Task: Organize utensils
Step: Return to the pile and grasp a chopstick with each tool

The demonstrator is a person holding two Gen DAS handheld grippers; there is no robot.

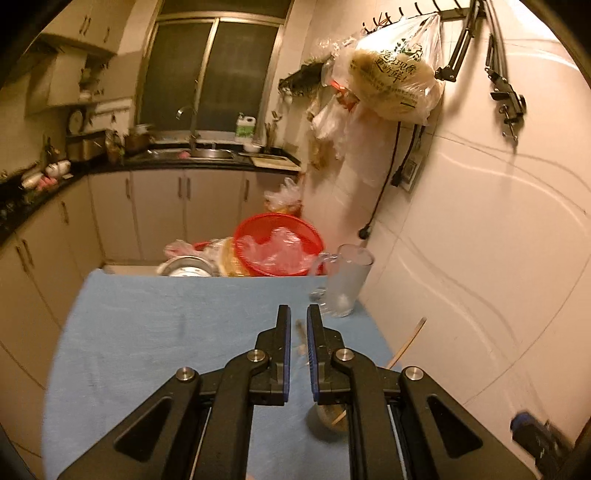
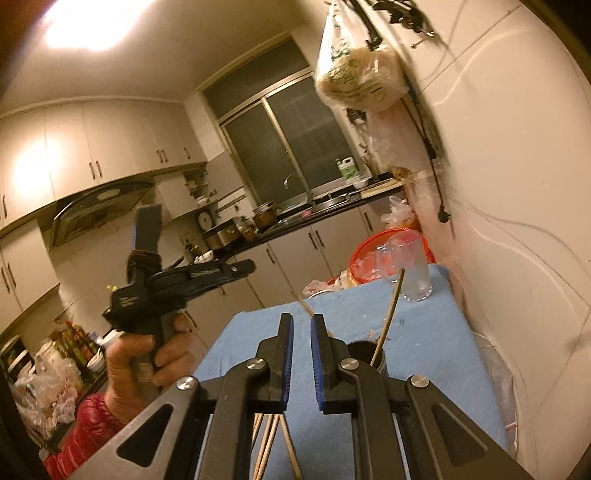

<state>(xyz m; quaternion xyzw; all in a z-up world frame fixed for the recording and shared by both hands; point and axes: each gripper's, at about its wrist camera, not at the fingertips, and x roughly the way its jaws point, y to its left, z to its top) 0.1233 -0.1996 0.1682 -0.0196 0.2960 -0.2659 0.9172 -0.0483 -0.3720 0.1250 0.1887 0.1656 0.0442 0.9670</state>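
We see both claws narrowly spread, pinching nothing: left gripper, right gripper. Thin wooden chopstick in dark cylindrical cup at 2 o'clock of right gripper; loose wooden chopsticks at 6 o'clock.

**Warm, dim kitchen light with blur and fisheye bending**

Both views are tinted yellow-orange. In the right wrist view, a ceiling lamp is blown out to white, and a second glare patch is thrown on the cabinet doors below it. The window is seen dark. Motion blur is smeared over the glass mug and the wall beside it. Straight lines are bowed near the black circular borders.
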